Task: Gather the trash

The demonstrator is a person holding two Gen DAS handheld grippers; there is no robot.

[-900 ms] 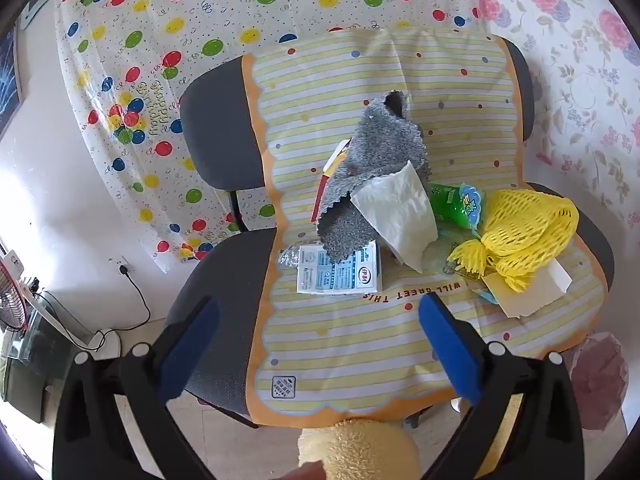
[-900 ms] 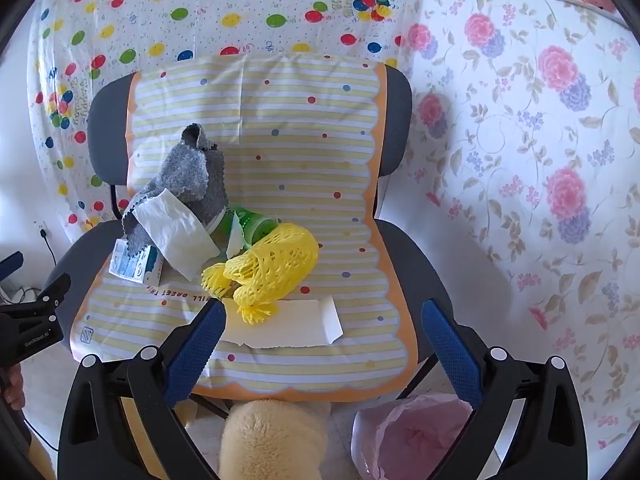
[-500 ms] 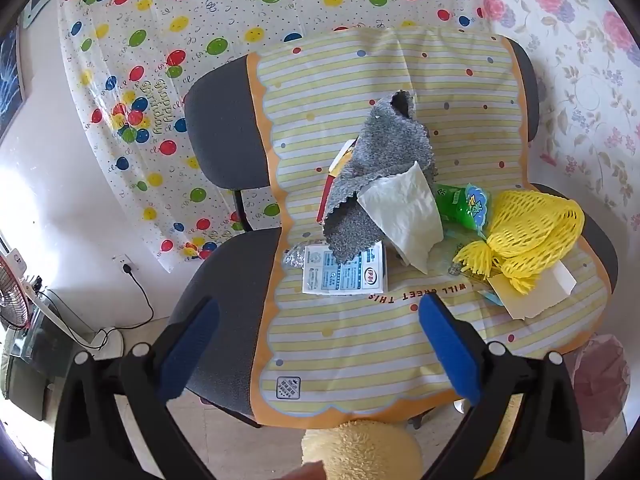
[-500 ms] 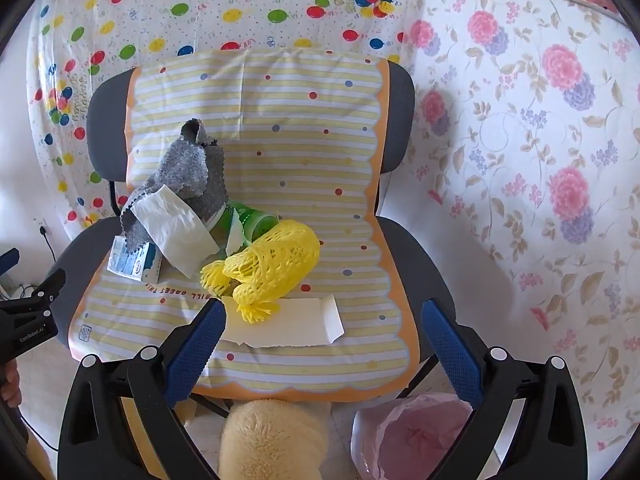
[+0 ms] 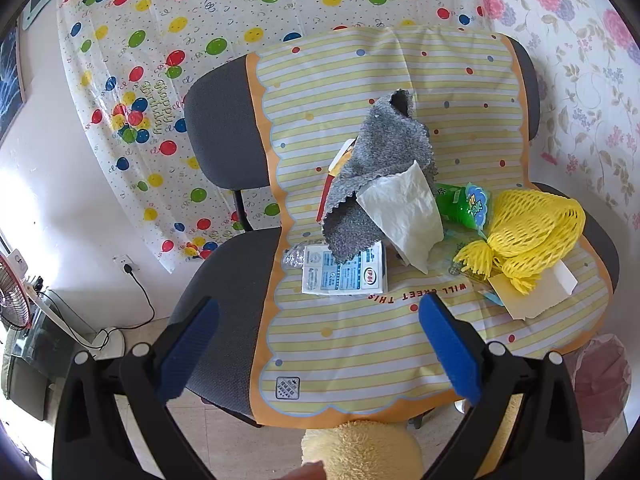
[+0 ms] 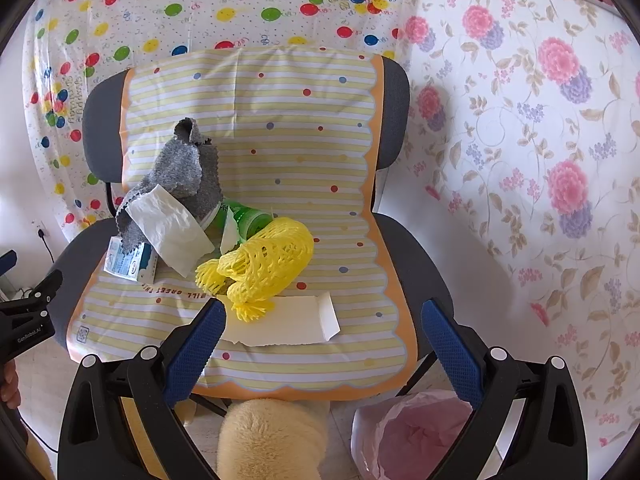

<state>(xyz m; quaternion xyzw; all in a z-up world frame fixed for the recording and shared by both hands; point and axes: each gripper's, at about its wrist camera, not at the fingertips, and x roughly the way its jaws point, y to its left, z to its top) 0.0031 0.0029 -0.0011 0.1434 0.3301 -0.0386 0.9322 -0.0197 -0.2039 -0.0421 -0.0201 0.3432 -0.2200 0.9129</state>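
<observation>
Both the left gripper (image 5: 318,338) and right gripper (image 6: 326,340) gape empty above the chair (image 6: 416,256). Grabbing the net (image 6: 272,258) could drag the paper (image 6: 288,320) off; the bag (image 6: 416,436) is possibly too low for clean drops.

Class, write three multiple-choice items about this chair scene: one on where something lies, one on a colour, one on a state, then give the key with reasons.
1. Where does the yellow foam net lie?
A. on the floor
B. on the chair seat, partly on the white card
C. inside the pink bag

2. What colour is the cloth draped over the pile?
A. grey
B. red
C. blue

3. How do the right gripper's jaws stand?
A. shut on the net
B. shut on nothing
C. wide open, holding nothing

Key: 1 B, the net rests on the striped cover with its fringe over the card. 2 A, it is speckled grey in both views. 3 C, both blue pads stand far apart with nothing between them.
</observation>
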